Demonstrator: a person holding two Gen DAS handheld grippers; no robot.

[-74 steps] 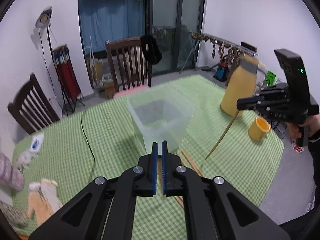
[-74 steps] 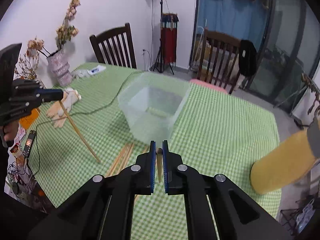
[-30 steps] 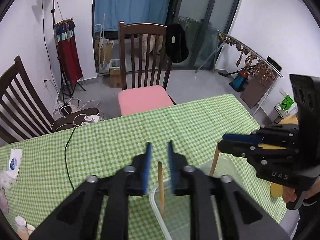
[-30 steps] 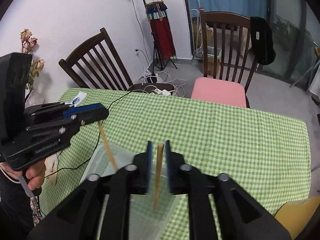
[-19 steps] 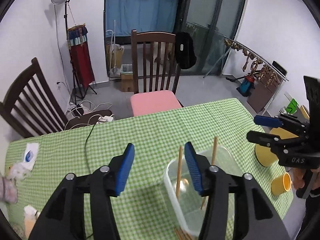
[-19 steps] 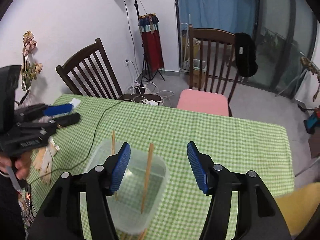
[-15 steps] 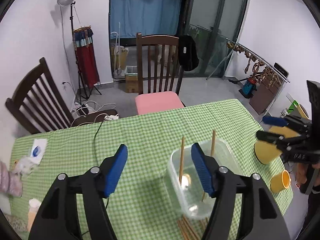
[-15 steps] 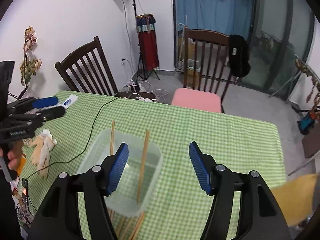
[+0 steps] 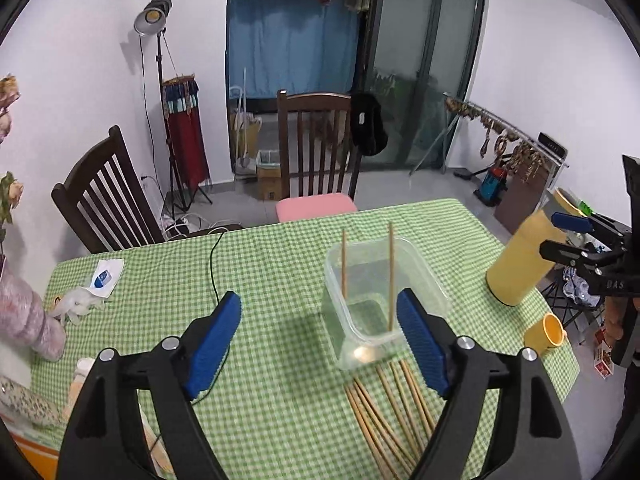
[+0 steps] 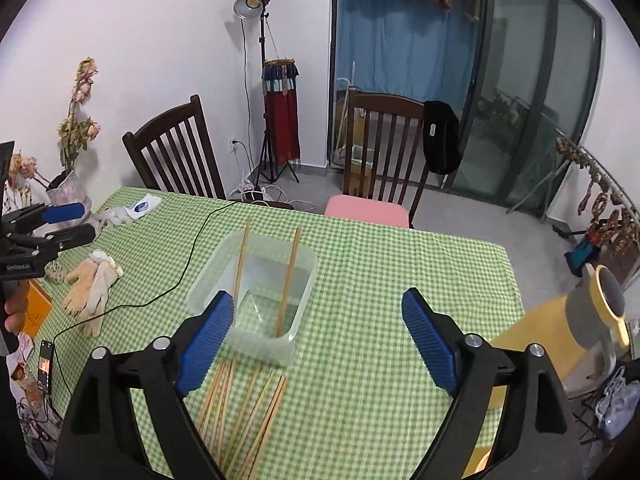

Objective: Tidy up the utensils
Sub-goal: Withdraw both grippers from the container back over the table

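- Bench (image 9: pixel 280 420) under green checked cloth, carrying everything; chair with a pink seat (image 9: pixel 315 207) just beyond the far edge.
- Clear plastic container (image 9: pixel 420 276) near mid-bench, now holding two chopsticks (image 9: pixel 391 276) that lean upright inside it, tips on the bottom, tops above the rim.
- A second ago: one stick pinched in each set of jaws over the container. Now: both sticks released, both grippers drawn back and higher, container seen whole from above.
- Left gripper (image 9: pixel 320 340): jaws opening, nothing between the pads, only the container far beyond them.
- Right gripper (image 10: pixel 316 340): jaws opening too, likewise empty.
- Meaning for the task: one pair delivered, probably a fresh pick due next.
- Loose chopstick pile (image 9: pixel 384 408) lying flat on the cloth just on the near side of the container, one end reaching its base; most of the job apparently left.
- Left view only: yellow cup (image 9: pixel 546 330) and tall yellow jug (image 9: pixel 520 268) at the bench's right end, plus the right gripper seen side-on at the frame edge.
- Right view only: pale work gloves (image 10: pixel 94 288), phone (image 10: pixel 45 364) and vase of dried flowers (image 10: pixel 70 188) at the other end, plus the left gripper side-on with a hand (image 10: pixel 14 312) below it.
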